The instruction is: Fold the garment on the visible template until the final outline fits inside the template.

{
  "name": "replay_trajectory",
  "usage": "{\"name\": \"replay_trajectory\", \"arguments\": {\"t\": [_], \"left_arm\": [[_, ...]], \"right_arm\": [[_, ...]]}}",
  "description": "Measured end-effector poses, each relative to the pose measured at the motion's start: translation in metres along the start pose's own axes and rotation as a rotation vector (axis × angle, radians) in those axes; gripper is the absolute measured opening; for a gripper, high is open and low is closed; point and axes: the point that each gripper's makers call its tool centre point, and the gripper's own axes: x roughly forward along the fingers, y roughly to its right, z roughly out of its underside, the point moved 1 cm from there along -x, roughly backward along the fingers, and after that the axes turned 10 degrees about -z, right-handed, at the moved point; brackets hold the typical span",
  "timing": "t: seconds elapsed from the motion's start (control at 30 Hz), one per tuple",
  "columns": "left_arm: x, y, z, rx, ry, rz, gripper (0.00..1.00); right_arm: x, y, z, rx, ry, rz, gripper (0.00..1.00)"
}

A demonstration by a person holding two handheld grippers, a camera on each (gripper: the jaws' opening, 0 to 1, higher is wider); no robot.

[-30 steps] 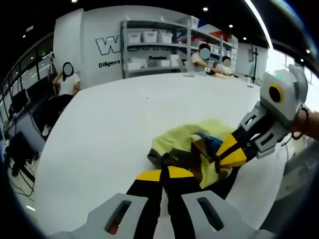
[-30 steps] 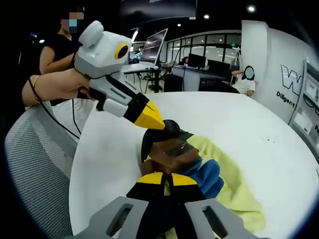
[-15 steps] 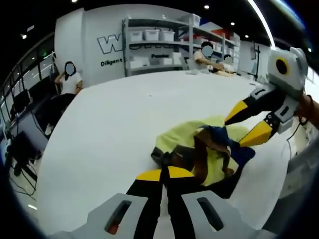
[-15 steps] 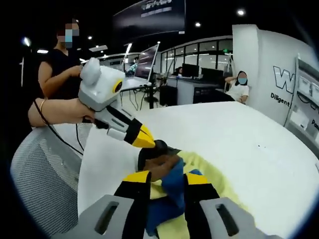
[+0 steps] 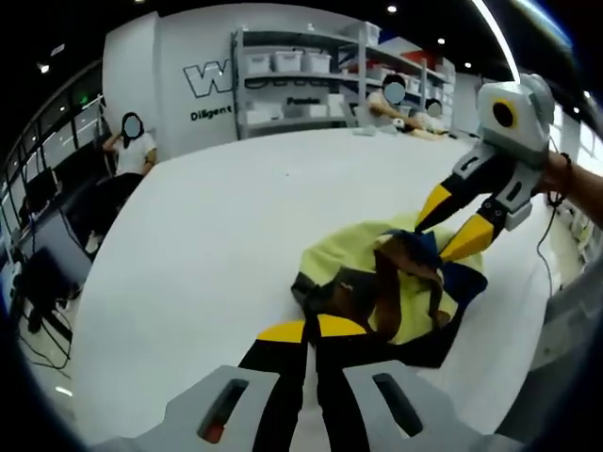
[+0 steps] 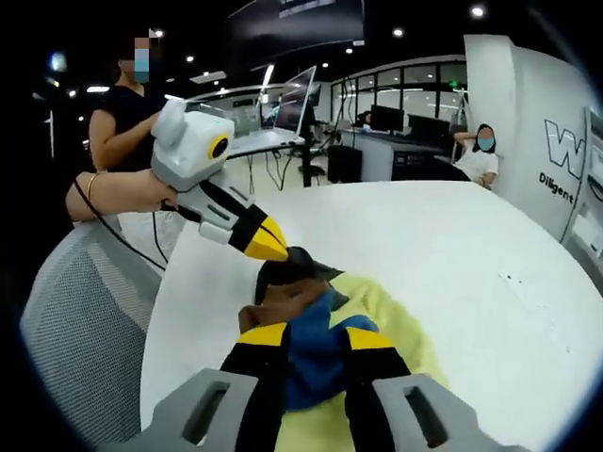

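A crumpled garment (image 5: 353, 256), yellow with blue, brown and black parts, lies bunched on the white table (image 5: 207, 235). My left gripper (image 5: 306, 330) is shut on the garment's dark near edge. In the right gripper view the left gripper (image 6: 273, 247) comes in from the left, its tip pinching the black fabric. My right gripper (image 6: 314, 336) is open, with the blue part of the garment (image 6: 400, 315) lying between its jaws. In the left gripper view the right gripper (image 5: 435, 241) stands open over the blue and brown folds at the garment's far side.
The round white table (image 6: 452, 235) stretches wide behind the garment. A grey mesh chair (image 6: 75, 320) stands at the table's edge, beside the person (image 6: 122, 132) holding the grippers. Shelves (image 5: 292, 85) and seated people are far behind.
My right gripper has opened and let go of the garment, and has drawn back slightly. The left gripper stays shut on the dark edge.
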Motion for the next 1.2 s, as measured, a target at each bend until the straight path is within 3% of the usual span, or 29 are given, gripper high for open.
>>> {"name": "replay_trajectory", "arguments": {"t": [0.07, 0.17, 0.6, 0.9, 1.03, 1.2], "left_arm": [[0.001, -0.001, 0.001, 0.002, -0.004, 0.001, 0.02], [0.001, -0.002, 0.001, 0.0, -0.008, -0.001, 0.02], [-0.001, -0.008, 0.003, -0.001, -0.009, -0.019, 0.02], [-0.01, -0.01, -0.007, -0.025, 0.026, -0.015, 0.02], [-0.013, -0.012, -0.015, -0.085, 0.05, -0.001, 0.02], [-0.017, -0.014, -0.022, -0.056, 0.069, -0.005, 0.02]], "right_arm": [[0.003, 0.001, 0.002, -0.001, -0.009, -0.011, 0.13], [0.004, 0.006, 0.007, -0.035, -0.033, 0.004, 0.0], [-0.014, 0.003, 0.014, 0.028, -0.018, 0.02, 0.0], [-0.052, 0.012, -0.001, 0.073, 0.088, 0.115, 0.0], [-0.072, 0.019, 0.0, 0.078, 0.106, 0.171, 0.0], [-0.09, 0.023, -0.001, 0.09, 0.133, 0.22, 0.0]]}}
